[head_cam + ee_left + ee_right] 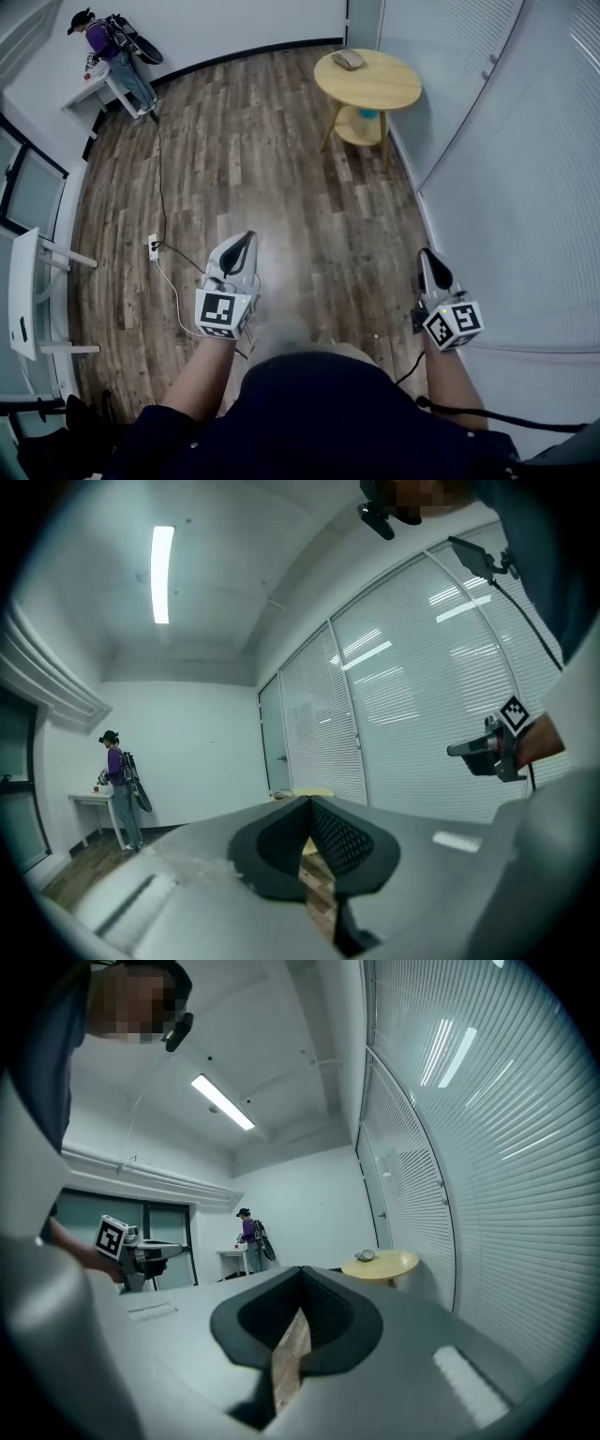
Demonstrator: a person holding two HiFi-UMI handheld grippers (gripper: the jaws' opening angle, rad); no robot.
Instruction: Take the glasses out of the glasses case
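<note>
The glasses case (349, 59) is a small grey lump on a round yellow table (384, 89) far across the room; the right gripper view also has the case (367, 1255) on that table (394, 1262). No glasses show. My left gripper (246, 236) is held low in front of my body over the wood floor, jaws closed tip to tip with nothing in them. My right gripper (427, 253) hangs at the same height on the right, likewise shut and empty. Both are far from the table.
A glass wall with blinds (506, 169) runs along the right. A person in purple (105, 42) stands at a white desk (94, 89) at the far left. A white table (28, 291) is at left, and a cable with a socket (153, 247) lies on the floor.
</note>
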